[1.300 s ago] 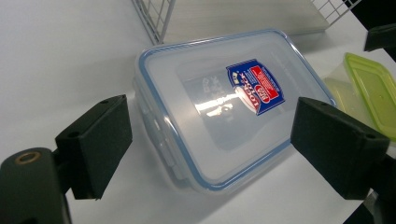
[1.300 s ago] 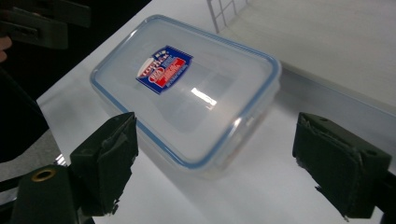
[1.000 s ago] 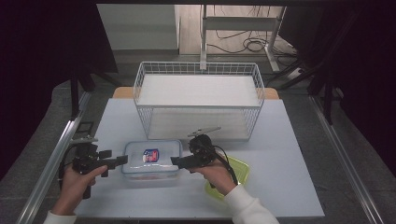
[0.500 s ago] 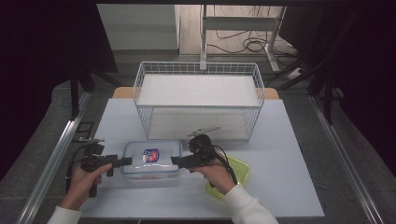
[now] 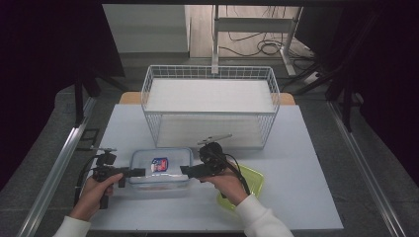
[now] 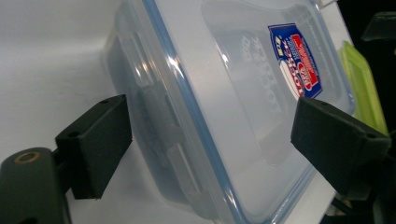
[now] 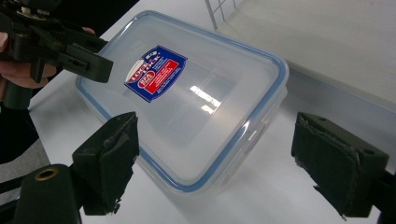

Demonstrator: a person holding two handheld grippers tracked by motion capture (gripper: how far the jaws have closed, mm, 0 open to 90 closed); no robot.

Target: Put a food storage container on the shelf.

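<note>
On the white worktop [image 5: 296,148], near its front-left corner, the left gripper [image 5: 138,172] is held level in the person's left hand [image 5: 91,195], pointing rightward at the short left end of a clear plastic container [image 5: 160,168]. In the left gripper view its two black jaws stand wide apart, one on each side of that end of the container [image 6: 224,107], with the blue-rimmed lid between them; neither pad visibly touches the plastic.

The container lies flat by the worktop's front edge, left of centre, lid closed, with a red and blue label [image 5: 159,164] on top. Behind it, along the back edge, stands a white wire basket [image 5: 210,106].

At the container's right end the right gripper [image 5: 187,171] comes in from the right hand [image 5: 225,182]. In the right gripper view its jaws are also spread open, framing the near corner of the container [image 7: 187,102] without closing on it; the left gripper [image 7: 100,66] shows at the far end there.

Just right of the container, partly under the right hand, lies a yellow-green lid [image 5: 252,180], flat on the worktop.
</note>
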